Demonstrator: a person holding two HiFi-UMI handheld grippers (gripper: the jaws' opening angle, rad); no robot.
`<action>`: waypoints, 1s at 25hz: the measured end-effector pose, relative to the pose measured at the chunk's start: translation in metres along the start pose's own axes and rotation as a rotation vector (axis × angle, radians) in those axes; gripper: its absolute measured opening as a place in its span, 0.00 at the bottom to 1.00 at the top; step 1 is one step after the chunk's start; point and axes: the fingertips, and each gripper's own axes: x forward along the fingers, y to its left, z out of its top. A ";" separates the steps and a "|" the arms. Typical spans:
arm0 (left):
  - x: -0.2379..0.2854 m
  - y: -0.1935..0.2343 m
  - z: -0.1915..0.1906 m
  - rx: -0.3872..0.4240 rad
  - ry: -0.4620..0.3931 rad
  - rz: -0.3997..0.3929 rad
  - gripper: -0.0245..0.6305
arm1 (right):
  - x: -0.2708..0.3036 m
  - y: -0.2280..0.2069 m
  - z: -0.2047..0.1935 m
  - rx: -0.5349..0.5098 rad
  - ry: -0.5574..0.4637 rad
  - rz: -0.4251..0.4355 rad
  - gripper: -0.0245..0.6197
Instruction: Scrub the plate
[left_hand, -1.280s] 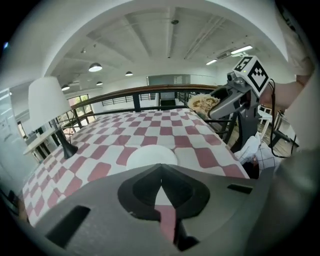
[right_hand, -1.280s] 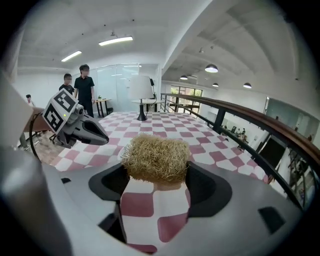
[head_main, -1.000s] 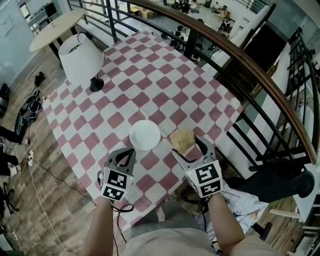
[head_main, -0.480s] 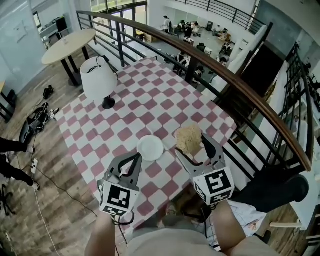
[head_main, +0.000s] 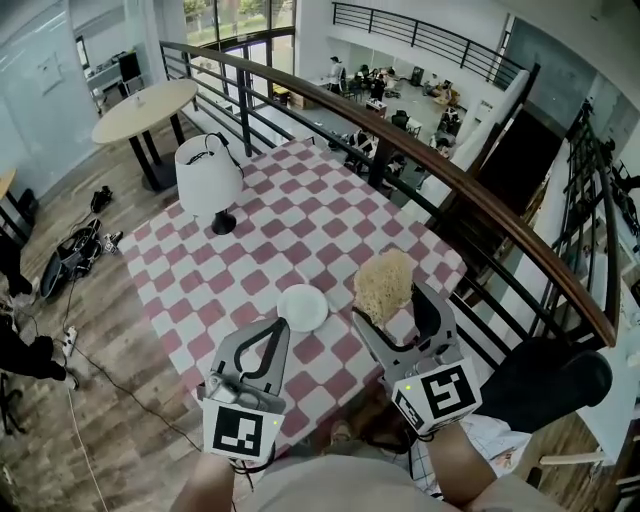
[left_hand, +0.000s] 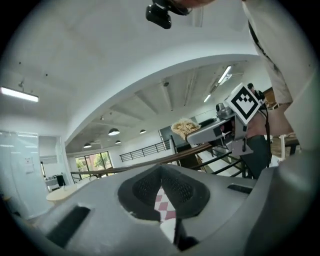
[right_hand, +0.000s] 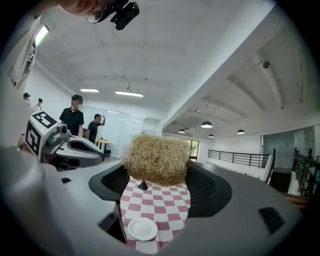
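Plate (head_main: 302, 307): white, round, lying flat on the red-and-white checked worktop (head_main: 300, 225), toward its near edge. Nothing touches it.

Left hand-held gripper (head_main: 277, 326): you hold it on the near side of the plate, tips pointing toward the rim. In the head view the tips sit just short of the plate. Left gripper view: the jaw tips meet, with nothing between them. Only a sliver of checked cloth and a white edge show through the slit below them.

Right hand-held gripper (head_main: 397, 303): closed on a straw-coloured scrubber (head_main: 385, 282), which stands out beyond the tips. In the head view the scrubber sits to the right of the plate, with a strip of bare cloth between them. Right gripper view: the scrubber (right_hand: 156, 160) fills the gap between the jaws. The plate (right_hand: 142, 228) appears small below it, clearly apart and not in contact.

Lamp (head_main: 208, 180): white shade, dark base, standing at the far left of the worktop, well apart from the plate.
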 end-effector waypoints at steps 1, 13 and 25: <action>-0.003 -0.002 0.001 0.007 -0.002 0.002 0.06 | -0.002 0.005 0.002 -0.001 -0.006 0.005 0.59; -0.035 -0.023 -0.002 -0.006 -0.023 0.033 0.06 | -0.040 0.031 -0.001 0.047 -0.049 0.033 0.59; -0.023 -0.029 -0.004 0.024 0.000 0.039 0.06 | -0.038 0.031 -0.019 0.021 -0.032 0.041 0.58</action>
